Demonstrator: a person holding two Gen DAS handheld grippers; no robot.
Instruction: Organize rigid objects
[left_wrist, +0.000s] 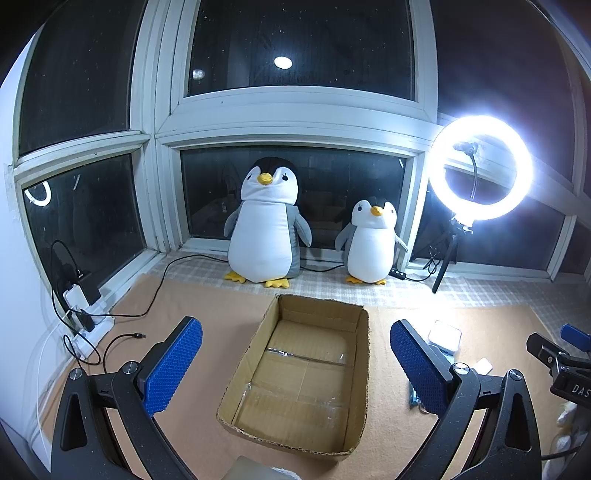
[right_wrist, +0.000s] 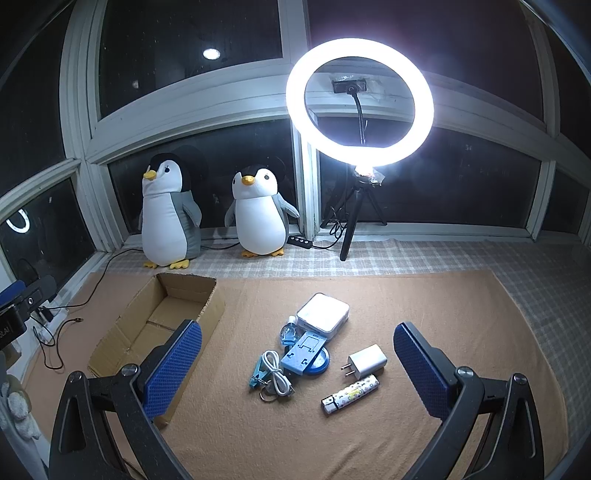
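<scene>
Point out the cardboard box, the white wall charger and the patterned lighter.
cardboard box (left_wrist: 295, 373): left wrist view, on its bare inner floor.
white wall charger (right_wrist: 367, 360): right wrist view, on its white body.
patterned lighter (right_wrist: 351, 393): right wrist view, mid-body.

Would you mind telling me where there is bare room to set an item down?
The cardboard box holds nothing. The mat is bare right of the white charger, and nearer than the patterned lighter. Crowded: the cluster around the blue stand.
</scene>
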